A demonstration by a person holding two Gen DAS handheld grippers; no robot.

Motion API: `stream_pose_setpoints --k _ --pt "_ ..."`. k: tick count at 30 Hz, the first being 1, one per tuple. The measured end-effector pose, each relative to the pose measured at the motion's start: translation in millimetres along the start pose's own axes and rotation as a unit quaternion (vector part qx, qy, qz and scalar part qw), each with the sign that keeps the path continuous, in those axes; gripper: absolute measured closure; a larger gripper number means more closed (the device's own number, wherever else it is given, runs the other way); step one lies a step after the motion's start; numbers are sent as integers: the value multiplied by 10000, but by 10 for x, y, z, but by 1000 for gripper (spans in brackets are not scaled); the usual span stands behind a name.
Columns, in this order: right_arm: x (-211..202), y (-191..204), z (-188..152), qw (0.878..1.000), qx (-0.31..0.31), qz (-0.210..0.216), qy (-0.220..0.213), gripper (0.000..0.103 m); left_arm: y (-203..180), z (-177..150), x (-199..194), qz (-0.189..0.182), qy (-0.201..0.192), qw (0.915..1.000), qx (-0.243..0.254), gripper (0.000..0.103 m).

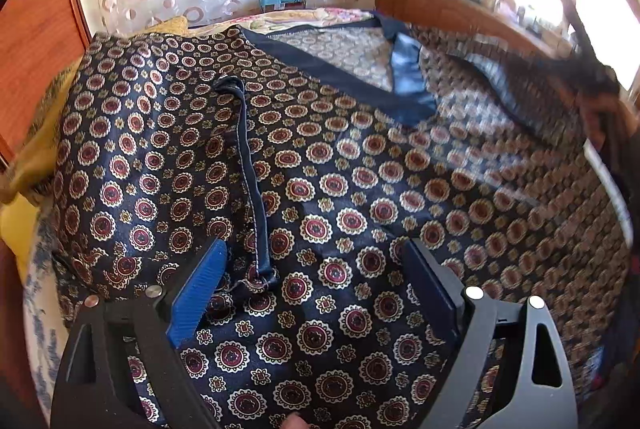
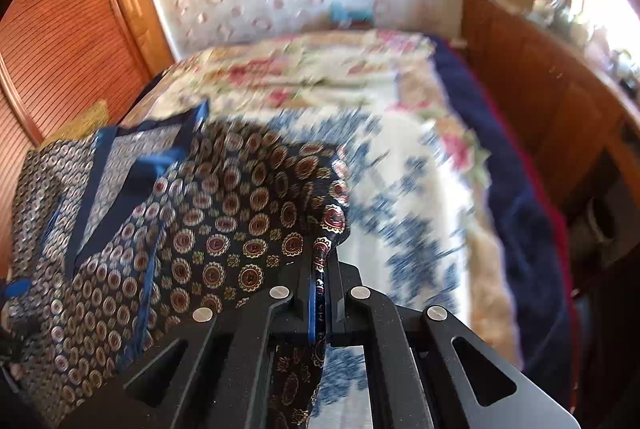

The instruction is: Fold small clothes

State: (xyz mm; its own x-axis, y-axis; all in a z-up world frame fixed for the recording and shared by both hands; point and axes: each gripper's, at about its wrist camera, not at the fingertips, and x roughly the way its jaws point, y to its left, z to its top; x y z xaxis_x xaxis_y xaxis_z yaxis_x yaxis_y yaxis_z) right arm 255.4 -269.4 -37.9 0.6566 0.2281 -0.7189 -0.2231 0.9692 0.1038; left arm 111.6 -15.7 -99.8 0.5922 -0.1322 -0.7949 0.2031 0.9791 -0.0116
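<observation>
Silk-like patterned garment (image 1: 320,169) lay spread on the bed (image 2: 400,157), right gripper (image 2: 320,293) clamped on its edge for folding while left gripper (image 1: 316,293) gaped above it.

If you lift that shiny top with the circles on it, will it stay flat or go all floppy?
Probably floppy: the top already sags in folds from the shut right gripper. Its sheen suggests it may be slippery. It looks thin, so likely light.
</observation>
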Motion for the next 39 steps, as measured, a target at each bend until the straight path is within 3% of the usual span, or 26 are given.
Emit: stream_pose_setpoints --k 2,10,19,26,33,39 --pt "-31 -37 20 9999 92 13 -89 101 11 -7 -2 -44 1 10000 -32 11" --pt "213 -23 -54 9992 -112 -60 380 101 57 -51 -35 -48 -23 10000 -13 10" --pt "211 -32 -52 9995 -244 -55 212 101 106 -22 -60 -134 51 9998 140 11" --pt "221 37 -76 9991 -339 -159 211 101 511 185 -347 -62 -488 9981 -369 11" --pt "220 34 -68 9989 -371 -169 215 100 1032 562 -619 25 -1351 9882 -726 11" --pt "218 42 -65 9988 -406 -190 215 100 1278 838 -569 251 -1383 9878 -666 20"
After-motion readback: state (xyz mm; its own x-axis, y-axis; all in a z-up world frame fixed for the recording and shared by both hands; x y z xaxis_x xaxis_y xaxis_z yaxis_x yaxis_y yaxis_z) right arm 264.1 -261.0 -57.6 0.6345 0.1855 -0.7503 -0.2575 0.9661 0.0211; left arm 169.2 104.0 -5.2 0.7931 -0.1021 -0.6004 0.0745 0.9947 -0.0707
